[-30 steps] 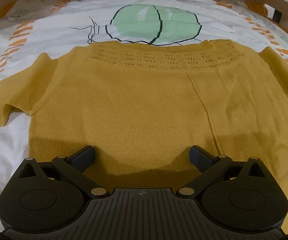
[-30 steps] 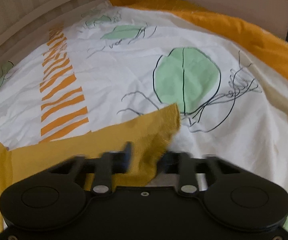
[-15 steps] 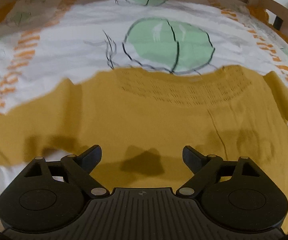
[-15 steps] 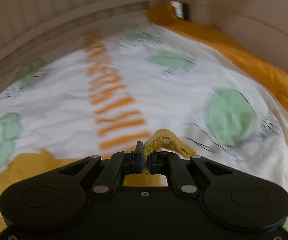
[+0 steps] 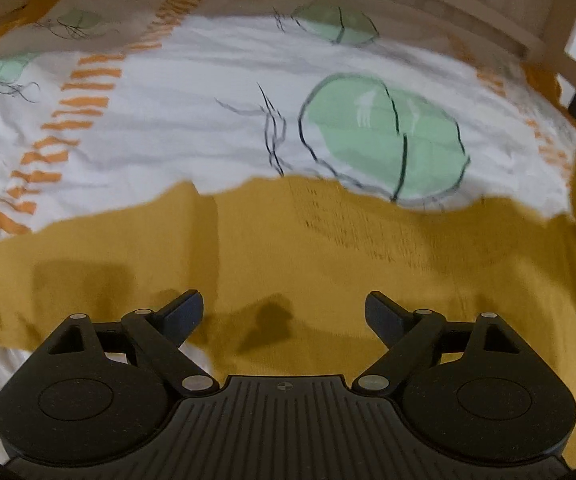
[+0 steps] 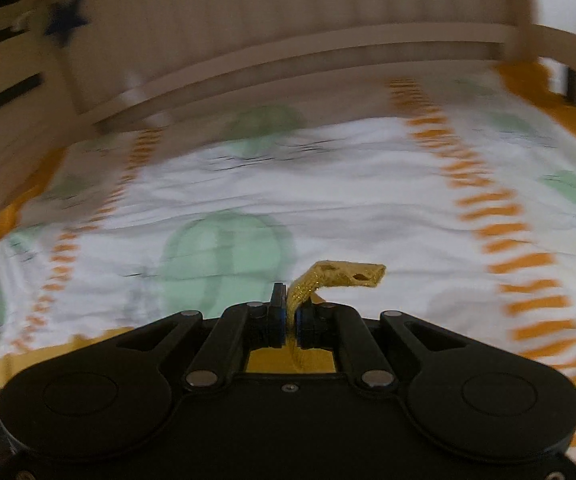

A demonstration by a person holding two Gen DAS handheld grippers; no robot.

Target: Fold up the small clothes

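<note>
A mustard knit sweater (image 5: 328, 264) lies spread across the near part of a white bedsheet (image 5: 207, 128) printed with green shapes and orange dashes, wooden bed rails (image 6: 288, 52) on the far side. The left gripper (image 5: 283, 308) hangs over the sweater, jaws spread wide with nothing between them. The right gripper (image 6: 291, 314) is pressed together, pinching a lifted edge of the sweater (image 6: 340, 276) above the sheet.

Left gripper (image 5: 283, 312), matte black, ribbed housing, round side discs, silver pivot screws, angled link arms; right gripper (image 6: 291, 316), matte black, blue-edged pads
</note>
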